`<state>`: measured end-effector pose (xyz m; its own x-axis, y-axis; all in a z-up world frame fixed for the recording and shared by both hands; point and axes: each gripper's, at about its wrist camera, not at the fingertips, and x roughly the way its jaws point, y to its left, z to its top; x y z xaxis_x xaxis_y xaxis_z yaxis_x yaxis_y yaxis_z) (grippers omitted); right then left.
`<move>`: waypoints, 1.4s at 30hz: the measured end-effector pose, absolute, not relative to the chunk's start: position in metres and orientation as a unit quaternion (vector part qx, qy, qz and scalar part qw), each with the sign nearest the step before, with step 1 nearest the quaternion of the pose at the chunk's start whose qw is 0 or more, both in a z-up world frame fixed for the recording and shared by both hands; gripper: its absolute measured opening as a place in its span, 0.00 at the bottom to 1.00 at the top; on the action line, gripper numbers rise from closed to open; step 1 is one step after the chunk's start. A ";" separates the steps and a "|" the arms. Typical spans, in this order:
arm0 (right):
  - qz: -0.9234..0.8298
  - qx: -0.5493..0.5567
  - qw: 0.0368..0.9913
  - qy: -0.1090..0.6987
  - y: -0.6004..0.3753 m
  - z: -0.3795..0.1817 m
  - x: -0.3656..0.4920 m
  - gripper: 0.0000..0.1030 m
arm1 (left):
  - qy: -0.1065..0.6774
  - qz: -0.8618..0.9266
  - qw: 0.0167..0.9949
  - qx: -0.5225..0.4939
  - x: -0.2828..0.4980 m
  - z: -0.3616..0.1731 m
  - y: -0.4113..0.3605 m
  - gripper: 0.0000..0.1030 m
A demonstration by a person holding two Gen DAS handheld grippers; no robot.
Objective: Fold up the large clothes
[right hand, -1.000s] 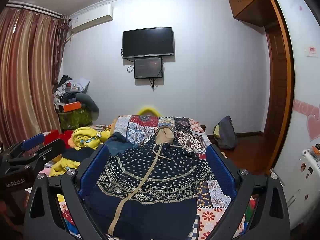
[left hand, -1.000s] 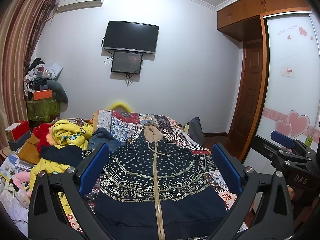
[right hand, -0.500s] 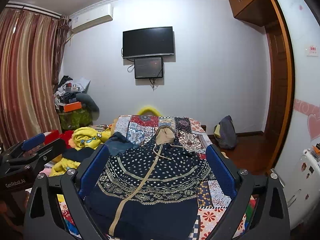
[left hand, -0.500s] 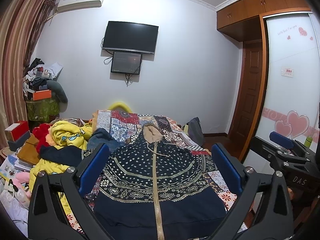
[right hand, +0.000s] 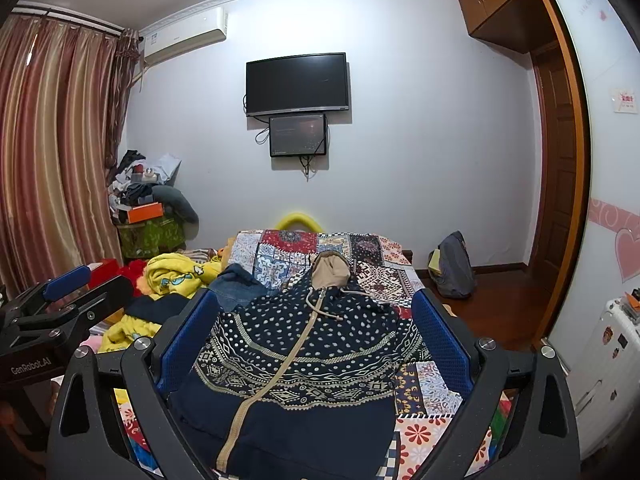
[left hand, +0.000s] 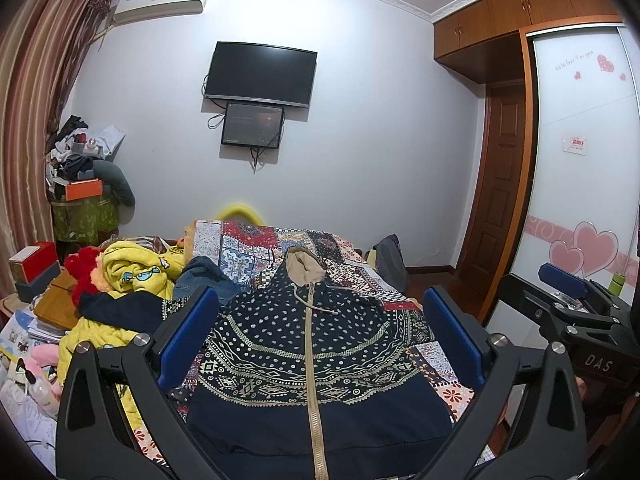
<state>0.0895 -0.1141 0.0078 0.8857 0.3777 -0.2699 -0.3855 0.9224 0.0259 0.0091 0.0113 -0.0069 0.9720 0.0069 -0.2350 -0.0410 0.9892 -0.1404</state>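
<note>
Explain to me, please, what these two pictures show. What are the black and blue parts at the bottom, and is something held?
No robot is here: a person holds one pair of tongs in each hand, each with a camera looking along its fingers. One picture is from the left tongs, the other from the right tongs; each also glimpses its partner at the edge. Both are open and hold nothing. Ahead, a dark patterned hooded jacket lies spread, zipped, on a patchwork bedspread. A pile of yellow and dark clothes lies to the left.

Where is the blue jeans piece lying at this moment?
In both wrist views the crumpled denim garment lies on the patchwork bedspread, left of the spread navy patterned hoodie, next to the yellow cartoon blanket.
</note>
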 end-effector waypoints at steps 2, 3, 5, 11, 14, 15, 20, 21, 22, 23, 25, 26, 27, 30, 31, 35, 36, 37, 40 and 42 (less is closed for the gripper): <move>0.197 -0.014 0.971 0.137 -0.114 0.008 0.090 0.94 | 0.118 0.012 0.990 -0.072 0.009 -0.007 0.011 1.00; 0.197 -0.015 0.971 0.137 -0.113 0.007 0.090 0.94 | 0.119 0.012 0.990 -0.073 0.010 -0.007 0.011 1.00; 0.197 -0.015 0.971 0.137 -0.113 0.007 0.090 0.94 | 0.119 0.012 0.990 -0.074 0.011 -0.006 0.011 1.00; 0.196 -0.015 0.971 0.138 -0.113 0.007 0.090 0.94 | 0.120 0.013 0.990 -0.075 0.013 -0.006 0.012 1.00; 0.196 -0.016 0.971 0.139 -0.112 0.006 0.090 0.94 | 0.122 0.012 0.990 -0.076 0.015 -0.007 0.013 1.00; 0.195 -0.016 0.971 0.139 -0.112 0.005 0.091 0.94 | 0.122 0.013 0.990 -0.076 0.015 -0.007 0.013 1.00; 0.194 -0.016 0.970 0.143 -0.112 0.002 0.095 0.94 | 0.124 0.013 0.989 -0.078 0.017 -0.009 0.016 1.00; 0.194 -0.016 0.970 0.144 -0.113 0.002 0.097 0.94 | 0.124 0.014 0.989 -0.078 0.019 -0.009 0.017 1.00; 0.193 -0.016 0.970 0.145 -0.113 0.001 0.098 0.94 | 0.124 0.015 0.989 -0.077 0.021 -0.009 0.017 1.00; 0.192 -0.017 0.970 0.146 -0.112 0.001 0.100 0.94 | 0.123 0.016 0.989 -0.075 0.022 -0.009 0.018 1.00; 0.190 -0.020 0.970 0.148 -0.112 0.000 0.104 0.94 | 0.118 0.020 0.990 -0.069 0.027 -0.008 0.021 1.00; 0.189 -0.021 0.970 0.149 -0.112 0.001 0.106 0.94 | 0.116 0.021 0.991 -0.067 0.028 -0.008 0.023 1.00; 0.189 -0.021 0.970 0.149 -0.112 0.000 0.108 0.94 | 0.113 0.021 0.991 -0.066 0.032 -0.007 0.025 1.00; 0.186 -0.023 0.971 0.151 -0.111 -0.001 0.116 0.94 | 0.111 0.023 0.992 -0.063 0.042 -0.005 0.032 1.00; 0.185 -0.024 0.971 0.152 -0.110 -0.001 0.121 0.94 | 0.111 0.023 0.992 -0.064 0.046 -0.005 0.036 1.00; 0.179 -0.028 0.971 0.159 -0.104 -0.002 0.142 0.94 | 0.114 0.038 0.991 -0.066 0.071 -0.008 0.054 1.00; 0.178 -0.028 0.970 0.161 -0.103 -0.003 0.148 0.94 | 0.114 0.043 0.990 -0.067 0.076 -0.009 0.060 1.00; 0.180 -0.028 0.969 0.165 -0.101 -0.005 0.155 0.94 | 0.114 0.053 0.990 -0.070 0.084 -0.011 0.068 1.00; 0.184 -0.024 0.967 0.175 -0.098 -0.008 0.176 0.94 | 0.119 0.081 0.987 -0.076 0.104 -0.019 0.091 1.00; 0.187 -0.020 0.965 0.185 -0.095 -0.010 0.192 0.94 | 0.132 0.102 0.983 -0.072 0.124 -0.028 0.112 1.00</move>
<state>0.1916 -0.0955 -0.0097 0.8617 0.3538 -0.3638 -0.3685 0.9291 0.0309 0.1236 0.1117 -0.0279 0.9441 0.1820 -0.2750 -0.2202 0.9687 -0.1149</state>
